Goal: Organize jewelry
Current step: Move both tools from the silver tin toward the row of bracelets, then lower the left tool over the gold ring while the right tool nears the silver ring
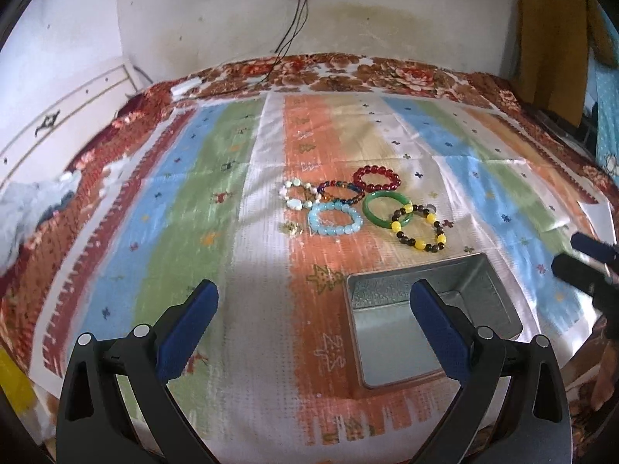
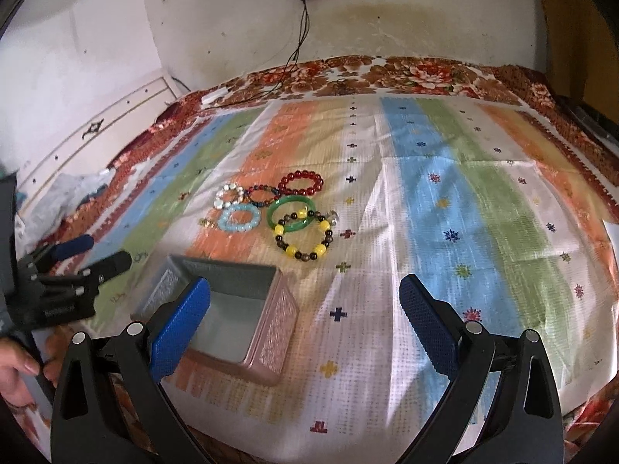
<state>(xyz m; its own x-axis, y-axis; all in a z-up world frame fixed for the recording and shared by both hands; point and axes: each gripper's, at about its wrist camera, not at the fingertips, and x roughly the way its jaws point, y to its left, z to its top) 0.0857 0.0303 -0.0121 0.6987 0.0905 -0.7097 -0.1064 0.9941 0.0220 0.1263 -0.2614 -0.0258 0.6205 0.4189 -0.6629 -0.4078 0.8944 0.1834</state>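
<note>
Evidently nothing is sorted yet: six bracelets lie clustered at the centre of the left wrist frame, the green bangle [image 1: 384, 208] overlapped by the yellow-and-dark bead bracelet [image 1: 419, 229], with the light blue bracelet [image 1: 335, 218] just beside them. Below them, lower right of centre, the open box [image 1: 429, 313] stands empty, presumably placed near for short transfers. Left gripper [image 1: 314, 323] and right gripper [image 2: 305, 323] both hover with fingers spread wide, holding nothing, above the striped cloth [image 1: 267, 309].

We see a bed [image 2: 425, 73] under a striped cloth [image 2: 445, 201]; at frame centre lie six bracelets [image 2: 271, 212]; lower left sits an open box [image 2: 232, 317].
</note>
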